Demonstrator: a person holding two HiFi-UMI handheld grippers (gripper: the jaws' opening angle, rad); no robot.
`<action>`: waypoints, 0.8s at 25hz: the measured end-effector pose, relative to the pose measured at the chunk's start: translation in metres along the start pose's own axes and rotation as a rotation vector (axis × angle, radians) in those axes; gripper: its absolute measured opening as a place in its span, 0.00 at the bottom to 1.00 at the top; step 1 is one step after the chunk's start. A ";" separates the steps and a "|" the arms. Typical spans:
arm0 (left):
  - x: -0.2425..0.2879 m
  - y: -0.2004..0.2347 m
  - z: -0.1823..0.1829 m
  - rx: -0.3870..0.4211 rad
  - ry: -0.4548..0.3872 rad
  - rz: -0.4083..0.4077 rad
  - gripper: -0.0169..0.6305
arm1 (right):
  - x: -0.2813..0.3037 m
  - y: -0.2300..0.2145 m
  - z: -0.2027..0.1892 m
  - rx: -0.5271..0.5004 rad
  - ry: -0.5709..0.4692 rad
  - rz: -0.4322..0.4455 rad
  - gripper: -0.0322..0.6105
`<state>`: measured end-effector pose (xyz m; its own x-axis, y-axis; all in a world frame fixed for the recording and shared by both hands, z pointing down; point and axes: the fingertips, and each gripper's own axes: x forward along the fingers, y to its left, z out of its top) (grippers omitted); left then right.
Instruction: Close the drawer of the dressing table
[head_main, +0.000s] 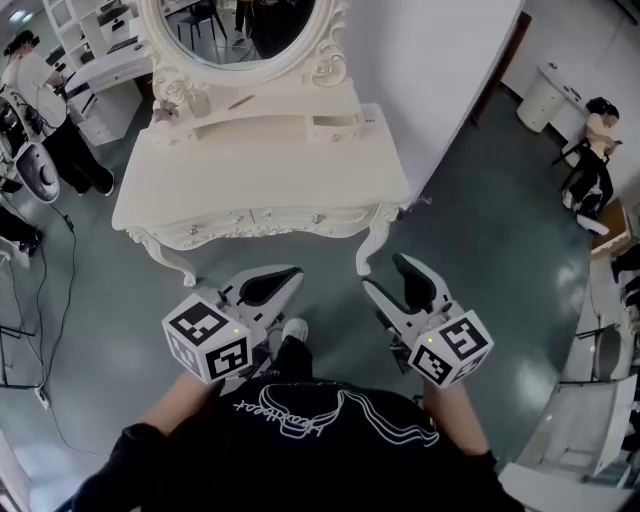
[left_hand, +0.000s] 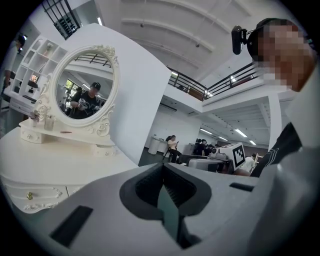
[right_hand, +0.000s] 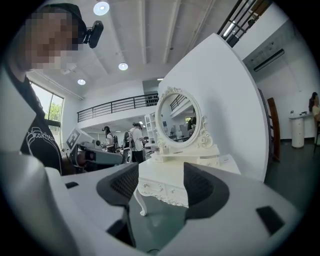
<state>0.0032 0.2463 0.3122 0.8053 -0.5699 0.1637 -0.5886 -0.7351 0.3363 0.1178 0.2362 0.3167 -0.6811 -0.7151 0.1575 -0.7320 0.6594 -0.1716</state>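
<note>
Short of the dressing table (head_main: 260, 170), the left gripper (head_main: 292, 275) is held closed and empty, the right gripper (head_main: 383, 272) wide open and empty; the drawer (head_main: 240, 220) is judged already shut, so no push seems needed.

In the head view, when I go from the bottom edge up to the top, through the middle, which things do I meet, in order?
The person's black shirt → left gripper and right gripper, side by side → the dressing table's drawer front → its tabletop → oval mirror.
</note>
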 end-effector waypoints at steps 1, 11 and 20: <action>0.004 0.011 0.002 -0.007 0.002 0.001 0.03 | 0.010 -0.006 0.001 0.003 0.004 -0.003 0.47; 0.056 0.129 0.041 -0.029 0.036 -0.002 0.03 | 0.122 -0.070 0.020 0.023 0.038 -0.050 0.45; 0.094 0.224 0.060 -0.040 0.052 0.009 0.03 | 0.204 -0.125 0.018 0.024 0.082 -0.119 0.45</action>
<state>-0.0576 0.0056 0.3471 0.8033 -0.5558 0.2141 -0.5932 -0.7142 0.3716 0.0709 0.0040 0.3526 -0.5899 -0.7656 0.2566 -0.8074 0.5649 -0.1704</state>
